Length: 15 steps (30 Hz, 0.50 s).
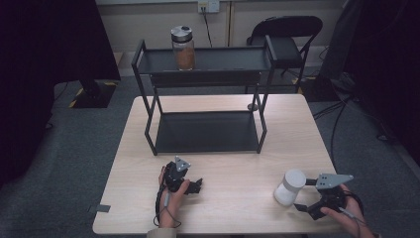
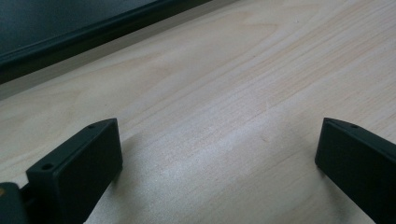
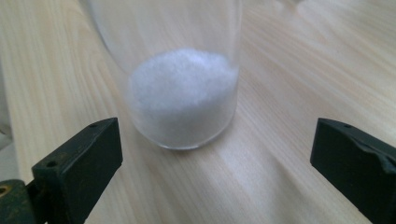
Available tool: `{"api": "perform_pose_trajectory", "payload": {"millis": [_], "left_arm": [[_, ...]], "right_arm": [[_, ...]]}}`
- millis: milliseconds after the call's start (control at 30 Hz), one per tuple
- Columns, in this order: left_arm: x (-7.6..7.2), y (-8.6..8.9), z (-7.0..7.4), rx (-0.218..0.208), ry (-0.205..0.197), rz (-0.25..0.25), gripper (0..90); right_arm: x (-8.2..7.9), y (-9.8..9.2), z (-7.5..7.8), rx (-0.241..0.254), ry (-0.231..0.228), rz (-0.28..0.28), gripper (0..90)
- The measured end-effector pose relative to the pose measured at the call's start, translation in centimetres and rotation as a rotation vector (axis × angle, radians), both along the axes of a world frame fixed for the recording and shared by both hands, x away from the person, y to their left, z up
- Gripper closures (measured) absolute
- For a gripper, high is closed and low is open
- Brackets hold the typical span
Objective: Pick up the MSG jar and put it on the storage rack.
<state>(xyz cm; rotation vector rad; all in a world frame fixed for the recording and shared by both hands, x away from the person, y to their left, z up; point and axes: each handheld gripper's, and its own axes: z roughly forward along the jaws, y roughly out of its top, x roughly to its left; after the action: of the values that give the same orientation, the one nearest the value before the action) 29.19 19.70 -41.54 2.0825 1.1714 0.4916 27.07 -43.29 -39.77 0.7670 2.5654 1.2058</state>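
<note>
The clear glass jar of white powder with a white lid (image 3: 182,88) stands between the wide-open fingers of the right gripper (image 1: 303,195) — rigid, smooth, probably slippery and breakable; grip its lower body.

High view looks forward and down over the whole tabletop (image 1: 228,163). Each tool view sits low, close to that same tabletop; the right one faces the white-powder jar (image 3: 182,98) nearby.

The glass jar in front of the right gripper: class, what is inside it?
The glass jar holds white grains, like salt or sugar, filling its lower part. The right gripper stands open just short of it. Its white lid hides the upper inside from above.
</note>
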Motion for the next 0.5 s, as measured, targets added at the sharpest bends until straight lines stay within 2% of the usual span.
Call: {"api": "perform_pose_trajectory", "payload": {"millis": [267,333,500], "left_arm": [[0.0,0.0,0.0,0.0,0.0,0.0,0.0],[0.0,0.0,0.0,0.0,0.0,0.0,0.0],[0.0,0.0,0.0,0.0,0.0,0.0,0.0]], "right_arm": [[0.3,0.5,0.8,0.005,-0.005,0.015,0.9],[0.4,0.4,0.9,0.03,-0.004,0.021,0.9],[0.4,0.7,1.4,0.051,-0.016,0.027,0.7]]}}
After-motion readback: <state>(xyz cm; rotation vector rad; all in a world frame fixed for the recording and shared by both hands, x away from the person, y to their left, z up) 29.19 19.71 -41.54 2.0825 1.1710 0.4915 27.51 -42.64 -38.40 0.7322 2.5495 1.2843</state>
